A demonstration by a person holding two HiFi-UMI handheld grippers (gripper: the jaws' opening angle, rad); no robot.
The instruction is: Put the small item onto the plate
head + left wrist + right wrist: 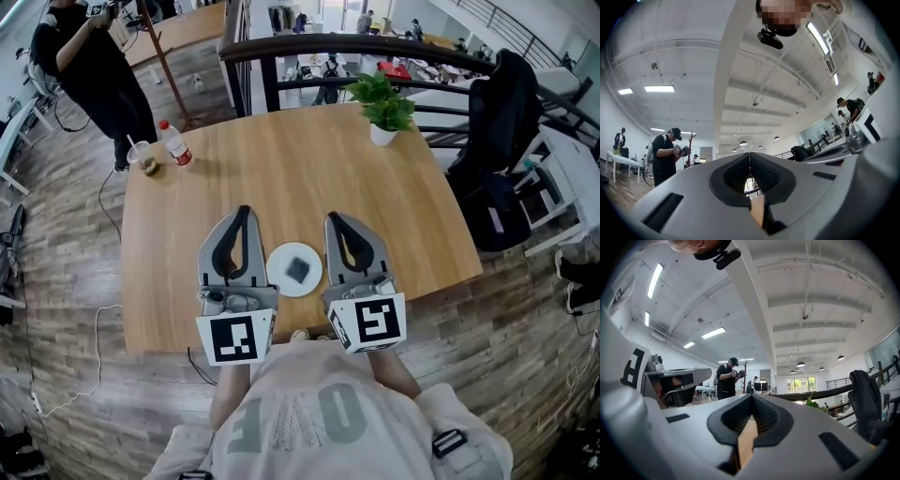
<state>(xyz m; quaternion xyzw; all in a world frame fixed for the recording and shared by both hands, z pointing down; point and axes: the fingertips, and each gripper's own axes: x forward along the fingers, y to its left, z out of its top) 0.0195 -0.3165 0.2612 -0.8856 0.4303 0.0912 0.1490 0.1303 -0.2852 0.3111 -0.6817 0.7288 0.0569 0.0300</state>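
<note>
Small dark item point(298, 270) lies on white plate point(279, 259), near front edge of wooden table point(309, 178). 2 grippers flank plate: left gripper point(245, 211), right gripper point(333, 217) — each with jaws pressed together, nothing between. Far side: potted plant point(382, 103), bottle point(174, 143), cup point(143, 155).
</note>
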